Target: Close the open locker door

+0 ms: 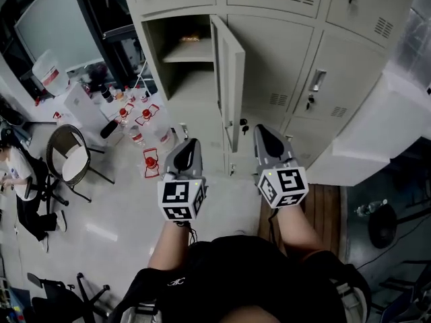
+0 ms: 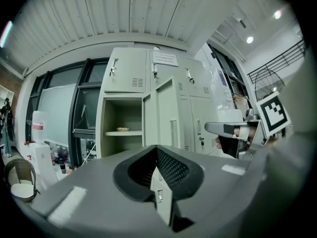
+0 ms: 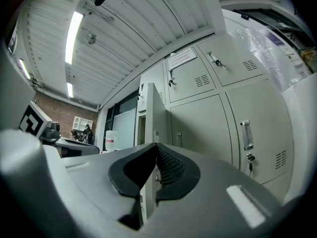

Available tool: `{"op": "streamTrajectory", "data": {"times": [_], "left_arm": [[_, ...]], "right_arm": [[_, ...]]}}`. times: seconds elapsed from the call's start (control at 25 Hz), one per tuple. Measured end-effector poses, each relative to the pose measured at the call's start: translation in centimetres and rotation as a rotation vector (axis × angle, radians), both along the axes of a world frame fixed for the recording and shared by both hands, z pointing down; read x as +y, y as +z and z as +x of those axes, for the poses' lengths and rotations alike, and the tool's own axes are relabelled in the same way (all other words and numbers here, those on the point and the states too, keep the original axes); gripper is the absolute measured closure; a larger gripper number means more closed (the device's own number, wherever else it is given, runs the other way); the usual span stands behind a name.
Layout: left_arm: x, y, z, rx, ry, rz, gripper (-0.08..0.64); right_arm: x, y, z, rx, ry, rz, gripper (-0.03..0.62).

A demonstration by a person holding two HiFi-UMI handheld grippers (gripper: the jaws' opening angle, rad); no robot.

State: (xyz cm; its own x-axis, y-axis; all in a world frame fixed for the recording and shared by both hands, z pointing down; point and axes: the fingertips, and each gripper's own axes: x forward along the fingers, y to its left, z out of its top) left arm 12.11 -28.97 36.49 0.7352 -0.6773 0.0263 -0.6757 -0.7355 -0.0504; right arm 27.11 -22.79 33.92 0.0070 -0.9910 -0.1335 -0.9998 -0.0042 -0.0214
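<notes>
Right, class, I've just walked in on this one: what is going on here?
A person faces a bank of lockers, one tool in each hand. The left hand-held gripper and the right hand-held gripper both have their jaws together and hold nothing. One locker door stands swung out, showing a shelf inside. Neither gripper touches the door, so it is not yet closed.

We find the door (image 1: pixel 232 79) standing edge-on between left gripper (image 1: pixel 191 142) and right gripper (image 1: pixel 261 130); bottles (image 1: pixel 138 123) and a chair (image 1: pixel 71 161) crowd the floor at left, while room before the closed lockers (image 1: pixel 296 66) is free
</notes>
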Motion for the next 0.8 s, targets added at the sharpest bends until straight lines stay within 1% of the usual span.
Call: {"op": "streamTrajectory", "data": {"times": [0.12, 0.28, 0.32, 0.48, 0.64, 0.8], "left_arm": [[-1.1, 0.1, 0.8, -0.014, 0.011, 0.001, 0.558], [-2.5, -0.2, 0.8, -0.017, 0.014, 0.008, 0.558], [-2.7, 0.0, 0.8, -0.020, 0.014, 0.005, 0.558], [-3.7, 0.5, 0.4, -0.029, 0.006, -0.003, 0.558], [-4.5, 0.8, 0.0, -0.033, 0.001, -0.009, 0.558], [-5.2, 0.9, -0.3, -0.031, -0.009, -0.013, 0.558]], "right_arm": [[-1.2, 0.1, 0.2, -0.011, -0.058, -0.011, 0.580], [-1.9, -0.4, -0.2, -0.034, -0.166, 0.013, 0.566], [-2.0, -0.5, -0.3, -0.038, -0.192, 0.016, 0.539], [-2.6, -1.2, -0.7, -0.054, -0.299, 0.042, 0.384], [-3.5, -1.7, -0.7, -0.054, -0.326, 0.045, 0.330], [-4.7, -1.7, -0.7, -0.041, -0.330, 0.032, 0.318]]}}
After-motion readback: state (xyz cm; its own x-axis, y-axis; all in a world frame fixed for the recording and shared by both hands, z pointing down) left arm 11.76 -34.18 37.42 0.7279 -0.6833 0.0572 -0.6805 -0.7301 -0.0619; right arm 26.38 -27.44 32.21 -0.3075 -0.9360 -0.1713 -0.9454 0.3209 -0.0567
